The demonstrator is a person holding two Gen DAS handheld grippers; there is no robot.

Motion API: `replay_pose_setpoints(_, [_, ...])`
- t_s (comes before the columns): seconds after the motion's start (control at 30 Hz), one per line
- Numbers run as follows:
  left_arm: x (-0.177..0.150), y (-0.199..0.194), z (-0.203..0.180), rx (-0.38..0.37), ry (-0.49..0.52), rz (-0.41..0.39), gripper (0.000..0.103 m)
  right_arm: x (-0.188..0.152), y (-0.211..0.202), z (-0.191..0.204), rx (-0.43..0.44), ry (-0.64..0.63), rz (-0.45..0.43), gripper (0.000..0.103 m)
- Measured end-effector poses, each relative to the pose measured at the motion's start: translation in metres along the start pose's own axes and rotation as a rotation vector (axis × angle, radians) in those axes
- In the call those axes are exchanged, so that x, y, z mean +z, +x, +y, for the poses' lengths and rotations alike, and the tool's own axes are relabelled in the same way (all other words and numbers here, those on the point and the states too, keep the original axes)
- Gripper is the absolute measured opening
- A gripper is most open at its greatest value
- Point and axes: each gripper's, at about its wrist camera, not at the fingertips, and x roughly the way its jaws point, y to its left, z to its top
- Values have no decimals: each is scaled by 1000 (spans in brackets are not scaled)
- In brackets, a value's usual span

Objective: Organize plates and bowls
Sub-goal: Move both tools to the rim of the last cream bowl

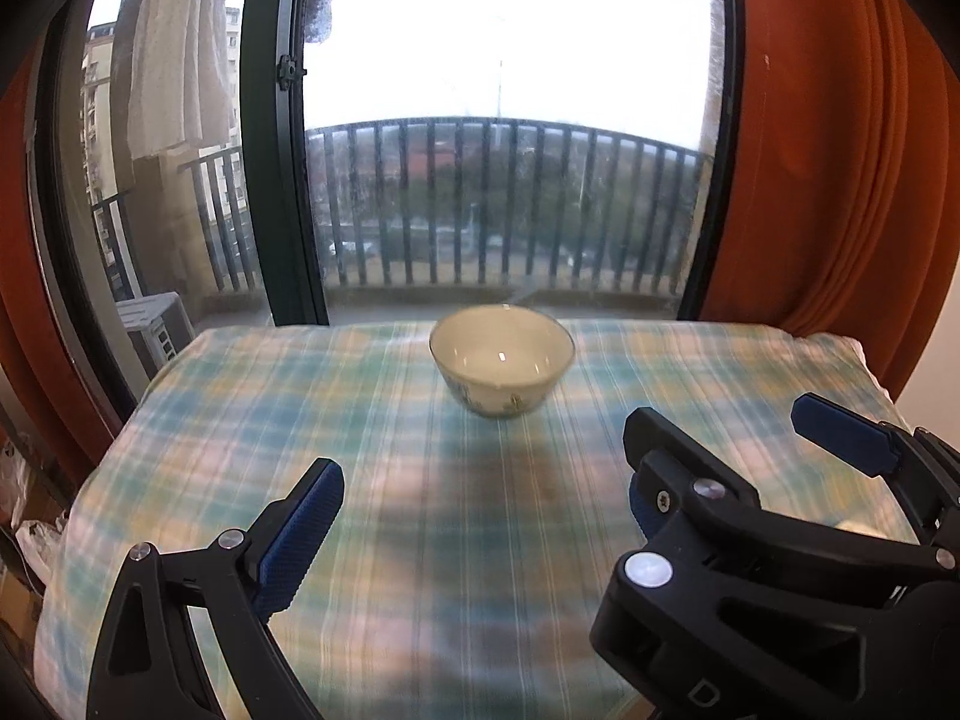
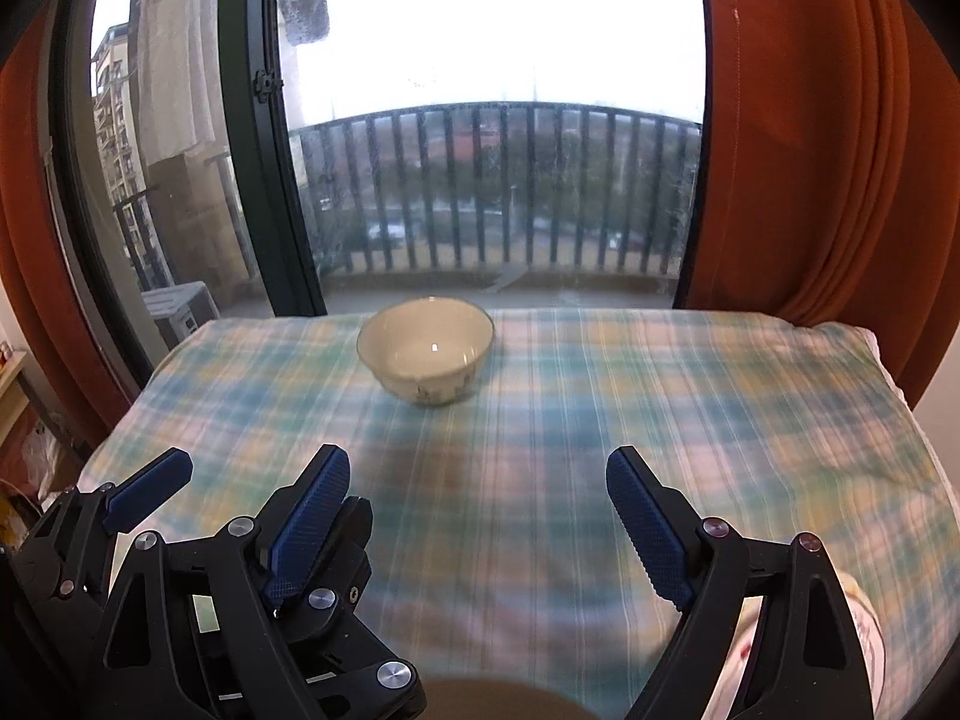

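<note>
The bowl (image 2: 425,351) sits alone near the far edge of the checked cloth (image 2: 660,420). Both the left gripper (image 2: 228,480) and right gripper (image 2: 480,516) are spread, empty — the rim should be approached squarely and pinched gently.

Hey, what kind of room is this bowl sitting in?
Probably a room in a high-rise flat, maybe a bedroom. The bowl sits on a plaid-covered surface by a glass balcony door with orange curtains; a railing and laundry show outside.
</note>
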Motion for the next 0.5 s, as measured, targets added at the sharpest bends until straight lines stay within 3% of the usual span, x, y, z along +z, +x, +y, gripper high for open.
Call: replay_pose_setpoints(0.5, [64,33,2,12,-2,-37,97,70,36,-2,-7,-16,-40,90])
